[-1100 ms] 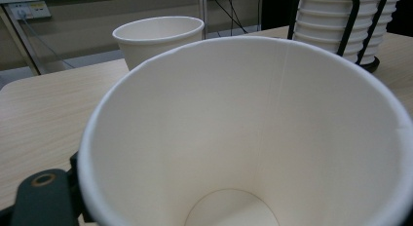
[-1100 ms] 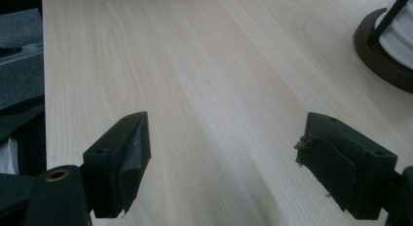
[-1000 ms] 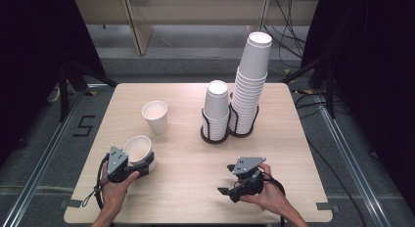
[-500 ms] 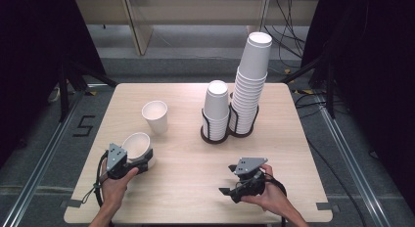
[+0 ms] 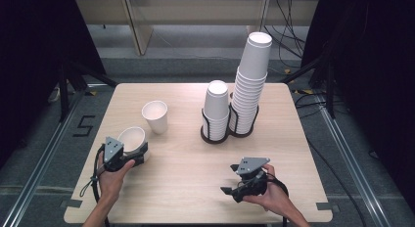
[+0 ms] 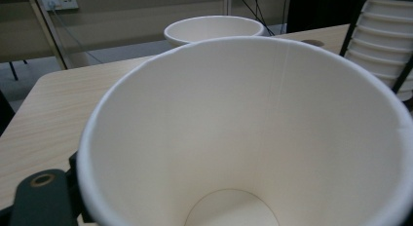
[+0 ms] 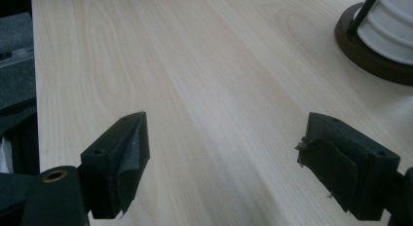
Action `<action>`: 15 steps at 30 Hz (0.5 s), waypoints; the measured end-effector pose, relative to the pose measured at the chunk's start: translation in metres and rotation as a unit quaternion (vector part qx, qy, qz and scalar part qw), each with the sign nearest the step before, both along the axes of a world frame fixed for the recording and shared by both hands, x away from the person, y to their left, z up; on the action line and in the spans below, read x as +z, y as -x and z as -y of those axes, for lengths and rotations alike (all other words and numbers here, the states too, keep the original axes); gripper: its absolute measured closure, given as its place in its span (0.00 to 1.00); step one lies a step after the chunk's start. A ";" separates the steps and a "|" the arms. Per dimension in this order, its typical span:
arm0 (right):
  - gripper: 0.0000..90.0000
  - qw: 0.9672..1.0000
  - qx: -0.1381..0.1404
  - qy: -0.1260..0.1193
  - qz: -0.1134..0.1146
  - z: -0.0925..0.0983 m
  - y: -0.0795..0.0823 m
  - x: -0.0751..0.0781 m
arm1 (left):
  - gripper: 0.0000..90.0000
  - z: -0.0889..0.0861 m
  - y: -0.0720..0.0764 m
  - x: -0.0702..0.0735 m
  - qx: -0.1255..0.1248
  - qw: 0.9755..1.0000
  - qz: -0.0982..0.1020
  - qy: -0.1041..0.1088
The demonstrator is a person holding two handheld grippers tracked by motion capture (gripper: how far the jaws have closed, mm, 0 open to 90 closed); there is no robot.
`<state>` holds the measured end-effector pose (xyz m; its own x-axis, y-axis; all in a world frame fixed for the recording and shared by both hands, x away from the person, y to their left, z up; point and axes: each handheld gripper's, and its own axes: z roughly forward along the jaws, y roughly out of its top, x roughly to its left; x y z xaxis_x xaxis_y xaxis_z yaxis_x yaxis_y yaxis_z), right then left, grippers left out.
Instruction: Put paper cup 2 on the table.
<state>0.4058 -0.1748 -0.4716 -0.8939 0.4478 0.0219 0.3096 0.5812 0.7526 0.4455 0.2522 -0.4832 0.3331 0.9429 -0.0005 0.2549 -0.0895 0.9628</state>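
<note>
Gripping the wall of a white paper cup [image 5: 131, 138], the left gripper [image 5: 139, 154] sits near the front left corner of the light wooden table [image 5: 186, 188] in the high view. Its jaws stand nearly closed on the thin cup wall, one jaw outside and the other hidden inside or behind the rim, and they have just been opening slightly with the wall between them. From the left gripper view, the held cup [image 6: 243, 133] shows its open mouth and pale round bottom, with a black jaw at the lower left edge against the rim.

Just beyond the held cup stands a second paper cup [image 5: 155, 116], upright, mouth up and apart from it; the left gripper view shows its rim [image 6: 214, 28] behind the held one.

Farther right, near the middle of the table, a black wire cup holder [image 5: 215, 134] carries two stacks of upside-down cups: a short stack [image 5: 216, 107] and, touching it on the right, a tall stack [image 5: 249, 85].

The right gripper [image 5: 230, 190] rests in the person's right hand [image 5: 274, 200] near the front right of the table, well apart from the cups. In the right gripper view, its jaws stand wide apart over bare wood with nothing between them.
</note>
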 end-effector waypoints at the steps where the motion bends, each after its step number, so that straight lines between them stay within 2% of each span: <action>1: 0.20 1.000 0.001 0.001 0.001 0.000 0.000 0.000 | 0.15 -0.002 -0.002 0.000 0.003 1.000 -0.003 0.002; 2: 0.20 1.000 0.005 0.000 0.005 0.001 -0.001 0.000 | 0.15 -0.003 -0.005 -0.001 0.006 1.000 -0.004 0.001; 4: 0.21 1.000 0.006 0.000 -0.002 0.001 0.000 -0.001 | 0.15 -0.005 -0.010 -0.001 0.014 1.000 -0.005 0.000; 9: 0.20 1.000 0.000 0.003 0.007 0.004 0.001 -0.001 | 0.15 -0.008 -0.023 0.000 0.025 1.000 -0.004 0.002; 10: 0.20 1.000 0.001 0.002 0.008 0.005 0.001 -0.001 | 0.15 -0.009 -0.024 0.001 0.028 1.000 -0.009 0.000; 12: 0.20 1.000 -0.008 0.000 0.005 0.006 0.003 0.000 | 0.15 -0.010 -0.028 0.001 0.032 0.999 -0.002 -0.004; 13: 0.20 1.000 -0.002 0.002 0.015 0.007 0.002 0.000 | 0.15 -0.011 -0.028 0.001 0.036 0.999 -0.005 -0.006; 14: 0.20 1.000 -0.004 0.000 0.005 0.007 0.003 0.000 | 0.15 -0.012 -0.030 0.002 0.038 0.999 -0.003 -0.005; 15: 0.20 1.000 -0.005 0.000 0.007 0.007 0.003 0.000 | 0.15 -0.014 -0.032 0.003 0.040 0.999 -0.004 -0.001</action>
<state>0.4031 -0.1823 -0.4715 -0.8900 0.4559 0.0097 0.3047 0.5788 0.7565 0.4773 0.2658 -0.4807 0.2565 0.9666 -0.0008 0.2681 -0.0703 0.9608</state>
